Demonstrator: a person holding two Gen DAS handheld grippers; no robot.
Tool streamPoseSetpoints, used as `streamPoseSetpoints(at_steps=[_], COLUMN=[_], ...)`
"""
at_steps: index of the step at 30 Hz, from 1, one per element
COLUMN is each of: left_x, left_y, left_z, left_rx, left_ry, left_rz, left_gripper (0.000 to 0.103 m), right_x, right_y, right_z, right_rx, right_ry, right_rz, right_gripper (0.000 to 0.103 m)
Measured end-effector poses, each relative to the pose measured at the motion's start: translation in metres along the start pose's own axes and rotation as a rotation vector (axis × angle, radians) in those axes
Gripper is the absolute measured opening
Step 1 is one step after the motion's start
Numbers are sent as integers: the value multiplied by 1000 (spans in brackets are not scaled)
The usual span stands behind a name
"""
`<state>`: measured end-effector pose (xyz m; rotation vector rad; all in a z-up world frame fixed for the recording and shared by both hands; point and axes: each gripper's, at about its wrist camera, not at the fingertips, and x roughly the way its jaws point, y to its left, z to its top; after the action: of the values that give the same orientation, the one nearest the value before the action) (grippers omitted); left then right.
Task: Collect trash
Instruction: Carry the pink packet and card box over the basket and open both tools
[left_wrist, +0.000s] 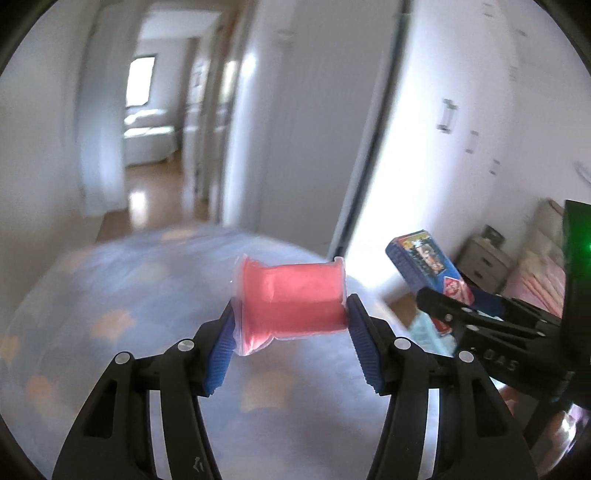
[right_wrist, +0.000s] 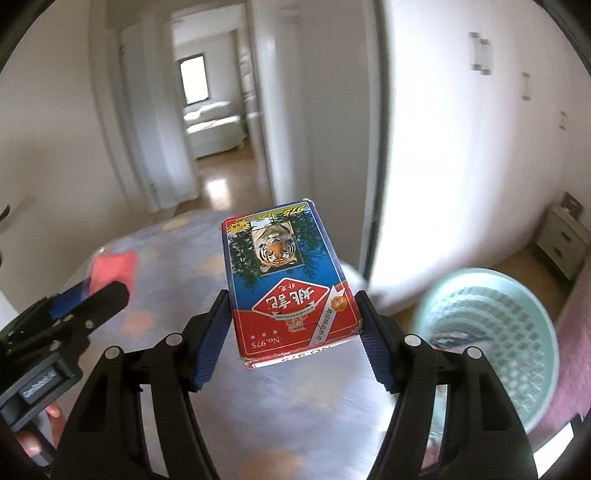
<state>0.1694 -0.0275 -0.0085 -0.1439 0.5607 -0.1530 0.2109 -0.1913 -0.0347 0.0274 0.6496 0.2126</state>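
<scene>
My left gripper (left_wrist: 291, 325) is shut on a pink packet in clear plastic wrap (left_wrist: 293, 299) and holds it above a pale blue table (left_wrist: 110, 295). My right gripper (right_wrist: 293, 332) is shut on a blue and red playing-card box with a tiger picture (right_wrist: 288, 280), held in the air. The card box (left_wrist: 424, 266) and the right gripper (left_wrist: 454, 314) also show at the right of the left wrist view. The pink packet (right_wrist: 112, 271) and the left gripper (right_wrist: 88, 299) show at the left of the right wrist view.
A pale green mesh waste basket (right_wrist: 487, 332) stands on the floor to the right of the table (right_wrist: 177, 288). A white wardrobe wall (right_wrist: 461, 166) rises behind it. A small grey drawer unit (right_wrist: 565, 236) stands far right. A hallway (right_wrist: 218, 177) opens straight ahead.
</scene>
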Motion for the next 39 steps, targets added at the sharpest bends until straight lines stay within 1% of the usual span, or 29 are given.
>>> streamPoseSetpoints(at_steps=[3, 6, 9, 13, 16, 21, 23, 25, 28, 30, 31, 34, 35, 39], left_x=[-1, 7, 15, 42, 68, 116, 132, 145, 160, 167, 172, 179, 179, 175], left_y=[-37, -71, -103, -140, -161, -188, -196, -202, -209, -209, -218, -216, -215, -206], left_z=[1, 2, 1, -6, -13, -27, -31, -35, -37, -36, -37, -34, -33, -34], left_rx=[65, 103, 145, 183, 207, 254, 266, 278, 276, 272, 270, 255, 250, 235], left_ry=[-7, 10, 30, 106, 179, 295, 328, 346, 356, 357, 358, 357, 355, 360], left_rz=[-49, -107, -151, -219, -263, -324, -342, -341, -328, -340, -345, -352, -356, -357], left_gripper=[55, 55, 55, 55, 55, 55, 56, 56, 56, 59, 62, 74, 75, 76], right_x=[-20, -41, -58, -69, -65, -52, -48, -39, -28, -17, -15, -7, -6, -5], right_y=[-34, -76, -115, -166, -198, -231, -238, -244, -252, -258, -260, -270, -269, -276], right_z=[-5, -10, -14, -25, -33, -49, -52, -54, -55, -54, -56, -61, -62, -64], right_rx=[80, 178, 241, 350, 420, 500, 516, 526, 540, 547, 551, 572, 578, 588], right_ry=[-6, -18, -37, -14, 18, 70, 81, 94, 110, 120, 126, 143, 146, 148], right_rz=[-16, -35, -88, -151, -190, -225, -234, -247, -256, -260, -263, -265, -264, -254], right_gripper=[63, 63, 63, 63, 63, 63, 63, 63, 63, 64, 64, 65, 65, 65])
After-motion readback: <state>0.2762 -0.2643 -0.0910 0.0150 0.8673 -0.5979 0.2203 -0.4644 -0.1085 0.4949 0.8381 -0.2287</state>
